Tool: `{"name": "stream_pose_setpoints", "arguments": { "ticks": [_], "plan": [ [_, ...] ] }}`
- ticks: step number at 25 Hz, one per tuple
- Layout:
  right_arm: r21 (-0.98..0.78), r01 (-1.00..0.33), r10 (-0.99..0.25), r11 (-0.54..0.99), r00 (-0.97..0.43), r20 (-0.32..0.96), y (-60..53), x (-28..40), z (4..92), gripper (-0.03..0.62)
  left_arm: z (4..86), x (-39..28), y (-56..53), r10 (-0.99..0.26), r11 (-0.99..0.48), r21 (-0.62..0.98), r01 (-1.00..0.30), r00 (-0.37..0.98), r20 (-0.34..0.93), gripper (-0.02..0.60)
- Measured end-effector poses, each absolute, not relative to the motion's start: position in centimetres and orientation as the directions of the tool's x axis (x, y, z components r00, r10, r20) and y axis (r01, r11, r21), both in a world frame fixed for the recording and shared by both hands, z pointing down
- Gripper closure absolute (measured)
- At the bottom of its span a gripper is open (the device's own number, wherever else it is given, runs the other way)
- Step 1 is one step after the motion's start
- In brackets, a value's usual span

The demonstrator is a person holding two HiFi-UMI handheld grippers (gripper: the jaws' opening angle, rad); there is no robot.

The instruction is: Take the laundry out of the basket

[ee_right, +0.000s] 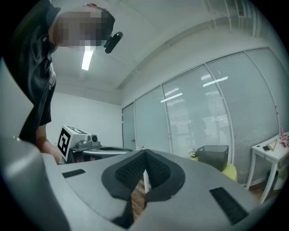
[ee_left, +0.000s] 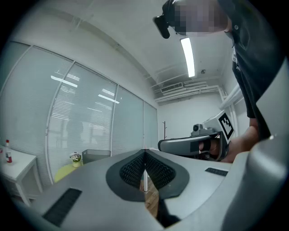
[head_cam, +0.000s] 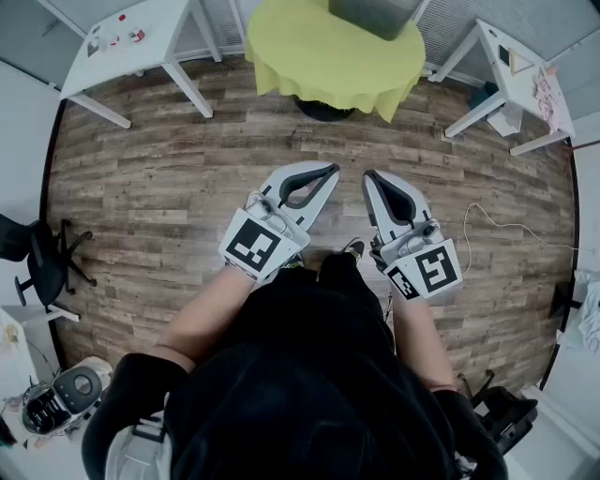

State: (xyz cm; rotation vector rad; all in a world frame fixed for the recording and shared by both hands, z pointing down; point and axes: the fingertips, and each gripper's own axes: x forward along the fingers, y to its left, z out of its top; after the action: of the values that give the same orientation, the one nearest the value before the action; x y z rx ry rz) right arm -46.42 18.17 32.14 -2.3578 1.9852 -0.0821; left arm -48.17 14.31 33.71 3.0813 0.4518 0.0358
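The left tool (head_cam: 333,172), a grey two-jaw piece with black ribbed pads, has its jaws closed tip to tip with nothing between them. The right tool (head_cam: 368,177), its grey twin, is likewise closed and empty. Both are held level, side by side, and angle slightly inward, so their tips lie near each other without touching. Each carries a white cube with black square markers at its rear, just ahead of the wrist. The person's bare left forearm (head_cam: 208,314) and right forearm (head_cam: 424,339) reach forward from a black-clad torso, elbows bent and out to the sides. Under the tools lies a brown wood-plank floor (head_cam: 159,192). Ahead of them and well apart stands a round surface draped in a yellow-green cloth (head_cam: 319,56), and on it sits the dark grey rectangular basket (head_cam: 370,14). Whether the basket holds laundry cannot be made out in any view. A white surface on slanted legs (head_cam: 131,42) stands to the left of the round one, another white surface (head_cam: 506,66) to its right. A black office chair (head_cam: 42,258) sits at the floor's left edge.
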Motion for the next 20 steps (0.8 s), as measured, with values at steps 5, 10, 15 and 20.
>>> {"name": "stream_pose_setpoints", "arguments": {
  "ticks": [5, 10, 15, 20],
  "plan": [
    [-0.091, -0.983, -0.987, -0.159, 0.16, -0.002, 17.9, -47.4, 32.2, 0.571, 33.7, -48.7, 14.0, 0.289, -0.957, 0.035, 0.289, 0.957, 0.005, 0.575],
    [-0.079, -0.981, -0.984, -0.176, 0.176, 0.008, 18.1, -47.3, 32.0, 0.571, 33.4, -48.9, 14.0, 0.287, -0.957, 0.039, 0.287, 0.958, -0.001, 0.575],
    [-0.061, -0.978, -0.98, -0.199, 0.198, 0.017, 19.5, -45.3, 32.3, 0.571, 34.5, -47.4, 14.8, 0.294, -0.955, 0.049, 0.293, 0.956, 0.018, 0.574],
    [-0.073, -0.978, -0.981, -0.195, 0.195, 0.011, 20.8, -42.5, 32.3, 0.571, 34.9, -45.1, 15.9, 0.298, -0.954, 0.03, 0.297, 0.953, 0.053, 0.574]
  ]
}}
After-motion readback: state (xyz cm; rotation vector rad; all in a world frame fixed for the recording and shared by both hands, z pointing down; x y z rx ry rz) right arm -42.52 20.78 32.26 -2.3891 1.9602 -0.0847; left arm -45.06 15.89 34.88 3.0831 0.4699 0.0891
